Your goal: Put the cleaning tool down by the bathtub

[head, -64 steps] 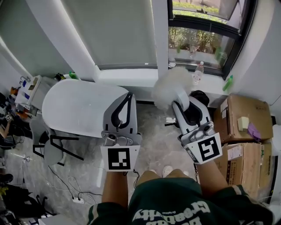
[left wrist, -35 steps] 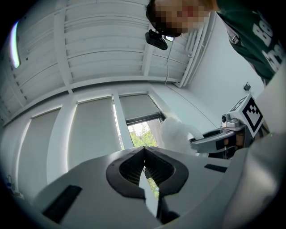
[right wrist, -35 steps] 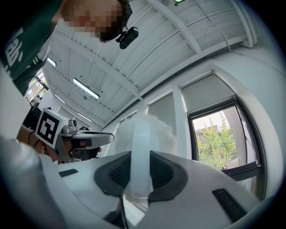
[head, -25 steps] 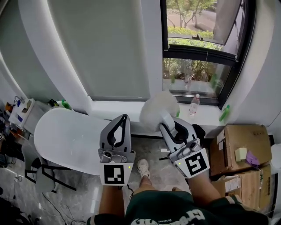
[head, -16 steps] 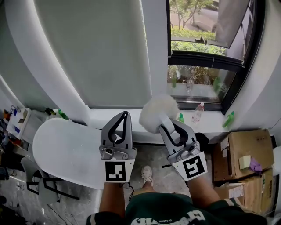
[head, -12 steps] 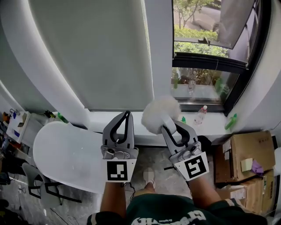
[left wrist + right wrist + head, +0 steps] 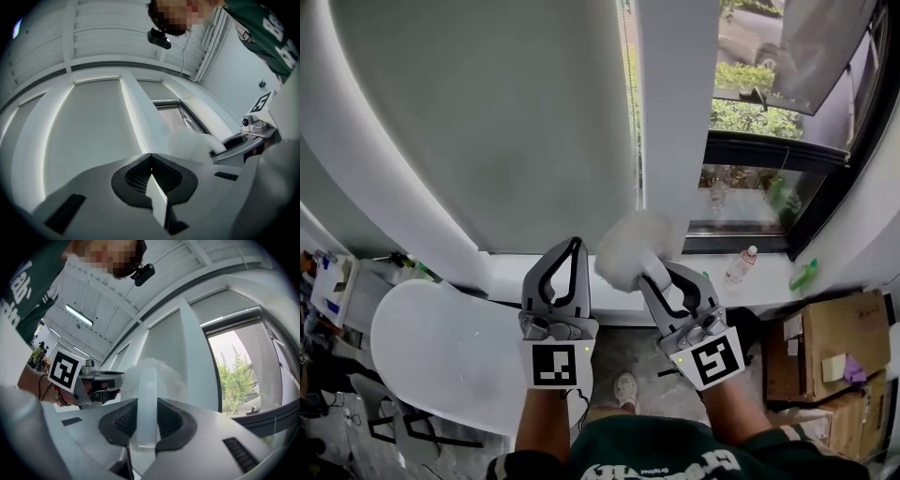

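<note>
The cleaning tool is a fluffy white duster (image 7: 630,247) on a pale handle (image 7: 146,401). My right gripper (image 7: 654,273) is shut on that handle, and the fluffy head (image 7: 157,373) stands up past the jaws toward the window. Beside it on the left, my left gripper (image 7: 570,247) is held up with its jaws shut and nothing between them (image 7: 151,158). The white bathtub (image 7: 431,345) lies below and to the left of both grippers, under the wall. Both grippers are in the air in front of the window sill, apart from the tub.
A clear bottle (image 7: 741,265) and a green bottle (image 7: 803,275) stand on the window sill (image 7: 609,300). Cardboard boxes (image 7: 814,345) are stacked at the right. A dark chair frame (image 7: 398,427) sits by the tub's near end. My shoe (image 7: 625,389) is on the marble floor.
The view has swung upward toward the wall and window. Both grippers stay side by side, the duster still in the right one. The bathtub and boxes have slid lower in the frame.
</note>
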Demonstrator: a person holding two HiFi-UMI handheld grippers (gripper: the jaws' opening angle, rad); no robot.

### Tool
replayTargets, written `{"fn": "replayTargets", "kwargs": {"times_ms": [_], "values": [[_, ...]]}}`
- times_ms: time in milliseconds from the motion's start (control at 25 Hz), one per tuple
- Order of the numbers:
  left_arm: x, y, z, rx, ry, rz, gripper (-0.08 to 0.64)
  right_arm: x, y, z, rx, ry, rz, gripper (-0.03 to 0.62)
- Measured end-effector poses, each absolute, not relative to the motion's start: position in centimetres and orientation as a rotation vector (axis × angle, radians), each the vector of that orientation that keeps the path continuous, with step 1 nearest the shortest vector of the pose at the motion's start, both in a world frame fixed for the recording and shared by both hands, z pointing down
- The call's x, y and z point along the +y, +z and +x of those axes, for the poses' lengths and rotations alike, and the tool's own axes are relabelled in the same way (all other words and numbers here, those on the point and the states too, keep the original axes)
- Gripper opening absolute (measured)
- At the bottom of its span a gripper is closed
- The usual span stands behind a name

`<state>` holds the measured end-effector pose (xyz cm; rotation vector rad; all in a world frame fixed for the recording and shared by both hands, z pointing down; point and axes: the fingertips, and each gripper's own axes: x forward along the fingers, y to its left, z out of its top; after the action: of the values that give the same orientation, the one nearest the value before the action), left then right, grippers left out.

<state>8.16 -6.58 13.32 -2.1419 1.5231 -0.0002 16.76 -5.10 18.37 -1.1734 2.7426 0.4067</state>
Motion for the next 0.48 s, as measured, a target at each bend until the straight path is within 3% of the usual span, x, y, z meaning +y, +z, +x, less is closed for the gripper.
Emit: {"fn": "replayTargets", "kwargs": {"times_ms": [480], "values": [[-11.8,14.9,4.6,1.554,-0.015,-2.188,0.006,-9.6,19.3,13.4,2.741,0.370,-1.195,0.092]]}}
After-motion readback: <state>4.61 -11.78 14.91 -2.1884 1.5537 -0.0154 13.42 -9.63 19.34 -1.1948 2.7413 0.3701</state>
